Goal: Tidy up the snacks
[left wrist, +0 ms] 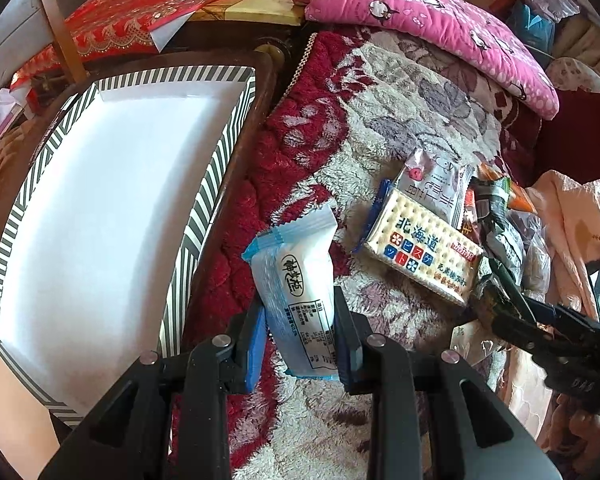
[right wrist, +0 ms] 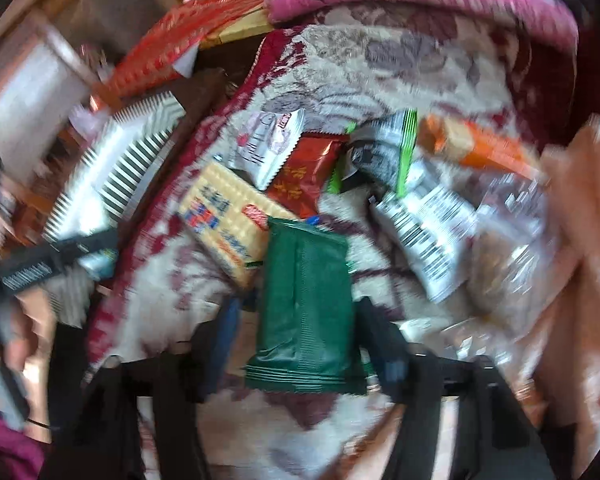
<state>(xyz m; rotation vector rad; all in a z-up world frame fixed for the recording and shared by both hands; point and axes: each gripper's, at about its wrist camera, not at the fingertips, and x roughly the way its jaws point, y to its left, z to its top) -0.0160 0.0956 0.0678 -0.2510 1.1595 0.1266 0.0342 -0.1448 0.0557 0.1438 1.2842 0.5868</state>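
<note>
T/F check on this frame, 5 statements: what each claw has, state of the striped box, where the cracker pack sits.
1. The left claw is clamped on a white and blue snack packet. True.
2. The striped box already holds several snacks. False: its white interior shows nothing in it.
3. A green packet lies between the fingers of the right claw. True; the view is blurred and the fingers stand apart from it, so no grip shows.
4. The cracker pack sits inside the box. False: it lies on the floral blanket, in the snack pile.
5. The pink penguin cushion lies under the snack pile. False: it lies apart, beyond the pile.
</note>
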